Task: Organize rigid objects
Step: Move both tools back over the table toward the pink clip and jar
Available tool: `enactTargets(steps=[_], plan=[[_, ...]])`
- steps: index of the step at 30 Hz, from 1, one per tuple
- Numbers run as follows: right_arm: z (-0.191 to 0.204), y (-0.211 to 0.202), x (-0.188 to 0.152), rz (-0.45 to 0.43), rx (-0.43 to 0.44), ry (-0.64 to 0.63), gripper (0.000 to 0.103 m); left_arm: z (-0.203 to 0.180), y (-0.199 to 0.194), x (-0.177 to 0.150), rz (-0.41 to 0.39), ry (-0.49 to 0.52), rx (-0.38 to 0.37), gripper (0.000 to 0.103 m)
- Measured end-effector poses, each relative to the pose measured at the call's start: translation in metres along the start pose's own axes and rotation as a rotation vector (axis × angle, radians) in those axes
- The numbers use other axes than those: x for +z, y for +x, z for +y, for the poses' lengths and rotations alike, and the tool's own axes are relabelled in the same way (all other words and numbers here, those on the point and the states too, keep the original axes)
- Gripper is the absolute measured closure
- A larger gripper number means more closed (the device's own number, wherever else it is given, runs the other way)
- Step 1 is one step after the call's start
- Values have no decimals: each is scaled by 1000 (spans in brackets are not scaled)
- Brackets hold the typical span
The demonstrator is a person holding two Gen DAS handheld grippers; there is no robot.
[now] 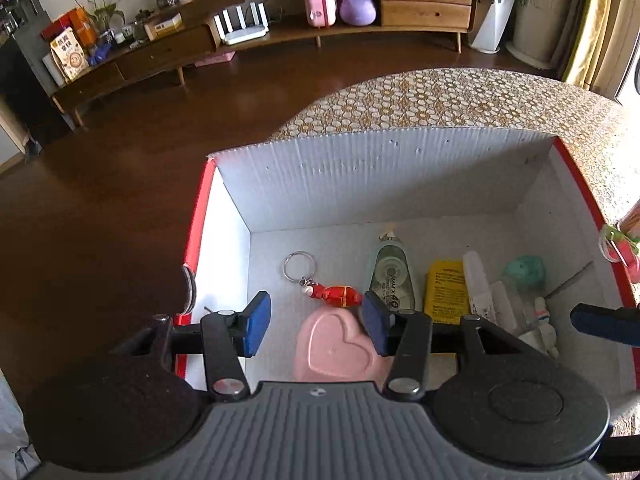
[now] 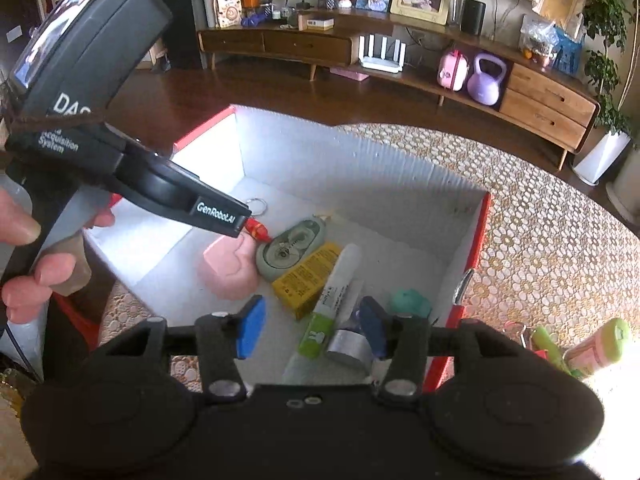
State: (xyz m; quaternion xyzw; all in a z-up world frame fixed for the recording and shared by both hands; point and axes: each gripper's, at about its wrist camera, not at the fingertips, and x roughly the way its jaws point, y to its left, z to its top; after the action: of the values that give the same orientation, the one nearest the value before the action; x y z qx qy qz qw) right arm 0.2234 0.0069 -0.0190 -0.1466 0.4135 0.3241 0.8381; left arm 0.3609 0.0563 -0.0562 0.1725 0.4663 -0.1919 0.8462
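A white box with red outer walls (image 1: 360, 184) (image 2: 320, 160) stands on the table. On its floor lie a pink heart-shaped case (image 1: 336, 348) (image 2: 228, 268), a red keychain (image 1: 336, 295), a correction tape (image 1: 390, 276) (image 2: 290, 252), a yellow pack (image 1: 446, 292) (image 2: 308, 276), a white and green glue stick (image 2: 334, 296), a silver-capped bottle (image 2: 348, 346) and a teal item (image 1: 524, 272) (image 2: 412, 300). My left gripper (image 1: 317, 324) hangs open above the heart case, pads clear of it. My right gripper (image 2: 312, 332) is open over the glue stick and bottle, gripping nothing.
The table wears a lace-patterned cloth (image 1: 460, 96) (image 2: 540, 232). Pink and green small items (image 2: 592, 346) (image 1: 624, 240) lie on it just right of the box. A hand (image 2: 36, 264) holds the left gripper's body (image 2: 160, 184) over the box's left side. Beyond is dark floor and a low wooden cabinet (image 1: 424, 0).
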Motion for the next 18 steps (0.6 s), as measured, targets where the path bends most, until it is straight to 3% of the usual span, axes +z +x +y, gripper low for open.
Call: enactTargets(steps=[18], plan=[[5,-77,-21,-110,32,-1,36,-14,-78,-25,-136,1,-38,53]])
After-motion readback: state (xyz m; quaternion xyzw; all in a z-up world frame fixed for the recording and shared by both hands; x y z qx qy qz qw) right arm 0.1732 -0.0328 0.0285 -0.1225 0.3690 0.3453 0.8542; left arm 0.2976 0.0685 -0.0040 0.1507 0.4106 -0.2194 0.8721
